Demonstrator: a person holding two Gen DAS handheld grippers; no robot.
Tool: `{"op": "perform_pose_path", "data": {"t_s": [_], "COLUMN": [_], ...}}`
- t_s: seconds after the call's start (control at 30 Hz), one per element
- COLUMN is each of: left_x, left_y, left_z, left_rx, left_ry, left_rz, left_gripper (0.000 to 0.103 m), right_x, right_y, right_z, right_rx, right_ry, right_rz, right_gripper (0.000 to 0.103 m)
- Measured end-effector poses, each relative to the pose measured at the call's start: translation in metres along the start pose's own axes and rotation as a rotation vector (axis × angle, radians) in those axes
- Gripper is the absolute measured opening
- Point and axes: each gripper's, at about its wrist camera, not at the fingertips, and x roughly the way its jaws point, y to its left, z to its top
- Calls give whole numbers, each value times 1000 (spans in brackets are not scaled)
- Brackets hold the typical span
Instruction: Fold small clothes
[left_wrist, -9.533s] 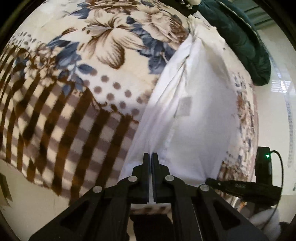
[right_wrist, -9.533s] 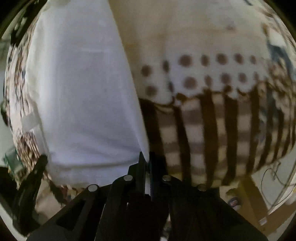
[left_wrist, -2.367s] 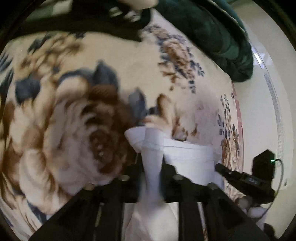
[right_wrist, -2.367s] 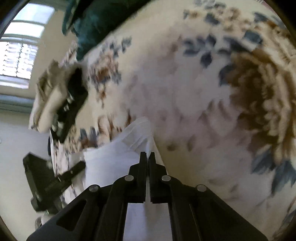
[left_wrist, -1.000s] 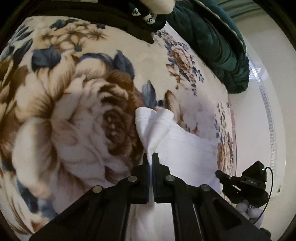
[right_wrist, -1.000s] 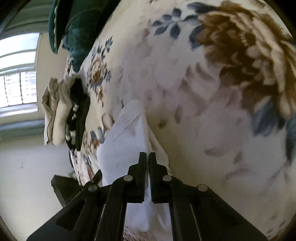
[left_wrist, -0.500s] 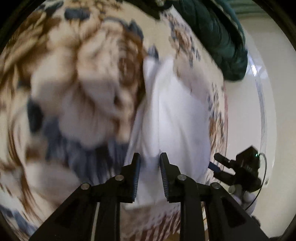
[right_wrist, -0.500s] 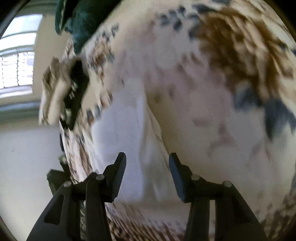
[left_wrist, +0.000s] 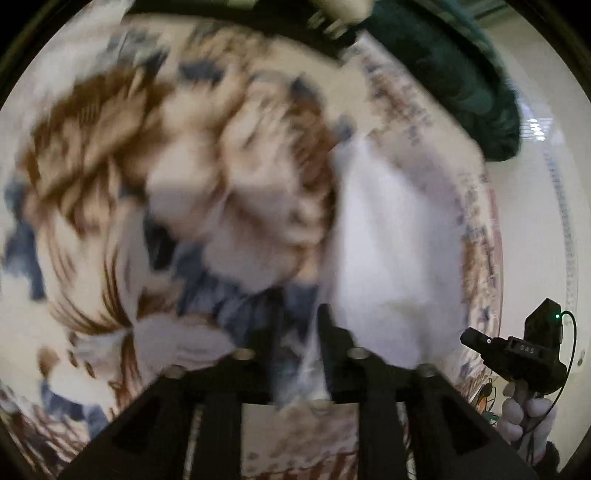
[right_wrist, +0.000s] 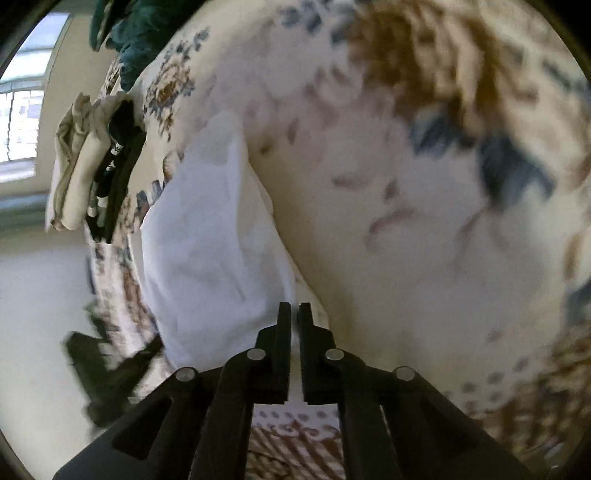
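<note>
A white garment lies folded on the floral blanket; it also shows in the right wrist view. My left gripper is open, its fingers astride the garment's near left edge; this view is blurred by motion. My right gripper has its jaws nearly together with a narrow gap, at the garment's near right edge; whether cloth is pinched between them does not show. The right gripper also shows in the left wrist view, held in a gloved hand.
A dark green quilt lies at the far end of the bed. A stack of folded clothes, beige and black, sits beyond the white garment. The bed edge and pale floor are beside the garment.
Both grippers let go of the garment's folded end and drew back to its near edge. The right jaws, wide open half a second ago, have closed to a narrow gap.
</note>
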Motion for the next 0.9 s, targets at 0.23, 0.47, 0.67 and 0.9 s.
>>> {"op": "perform_pose_path", "data": {"t_s": [0.23,0.47,0.67,0.9], "left_x": [33,77,51,94], "left_y": [-50,-7,-27,-53], "left_z": [21,12,25,85], "left_rx": [74,4,55,131], "left_ry": [19,101,35,19], "left_rz": [-104,-37,-10,4], "left_gripper": [54,56,54,55], "right_x": [28,57,23,55], "right_y": [64,26,-11,58], "right_z": [6,20,36,75], "right_rx": [-29,52,104,-10], "right_ry": [105,79,-9,52], "right_rz": [276,106,74,272], "right_gripper": [52,46,46,46]}}
